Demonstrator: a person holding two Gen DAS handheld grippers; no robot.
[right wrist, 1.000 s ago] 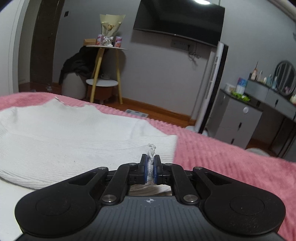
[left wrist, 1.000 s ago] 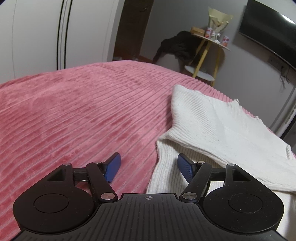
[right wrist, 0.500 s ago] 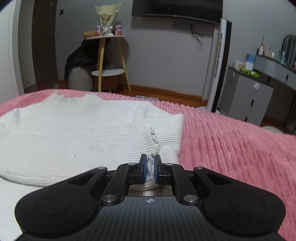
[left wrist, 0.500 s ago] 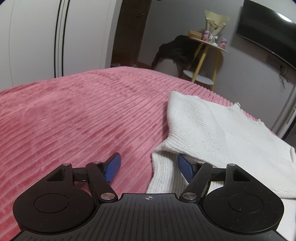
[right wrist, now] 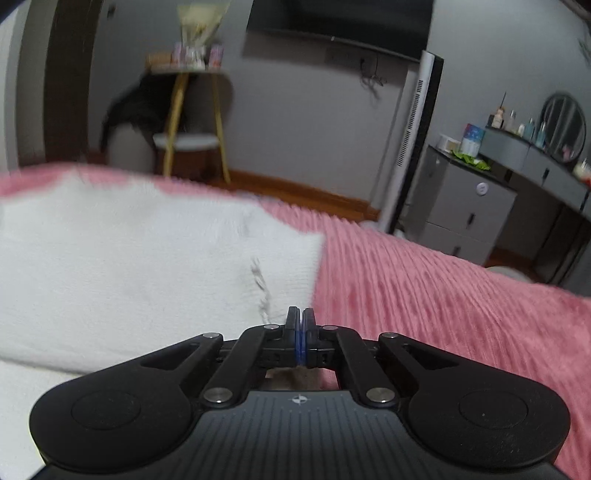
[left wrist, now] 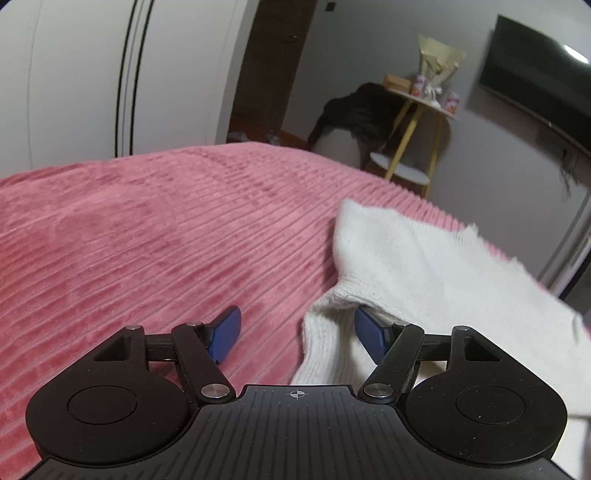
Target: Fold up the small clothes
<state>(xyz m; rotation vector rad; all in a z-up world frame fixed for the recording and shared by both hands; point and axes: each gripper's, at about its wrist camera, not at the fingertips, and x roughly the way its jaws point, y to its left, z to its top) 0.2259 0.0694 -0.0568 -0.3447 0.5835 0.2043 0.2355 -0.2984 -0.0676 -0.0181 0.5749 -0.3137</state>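
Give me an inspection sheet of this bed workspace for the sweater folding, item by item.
Surface: pink ribbed blanket, flat.
Job's things: white knit sweater, partly folded over itself.
Clutter: nothing seen.
Grippers: left claw open, one pad tucked under the sweater's fold, the other over the blanket; right claw shut at the sweater's edge, no cloth seen between the pads.
Cables: wall cable under the TV.
Surroundings: yellow-legged side table, grey dresser.

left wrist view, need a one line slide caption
Open left gripper straddling the folded edge of a white knit sweater on a pink ribbed bedspread.
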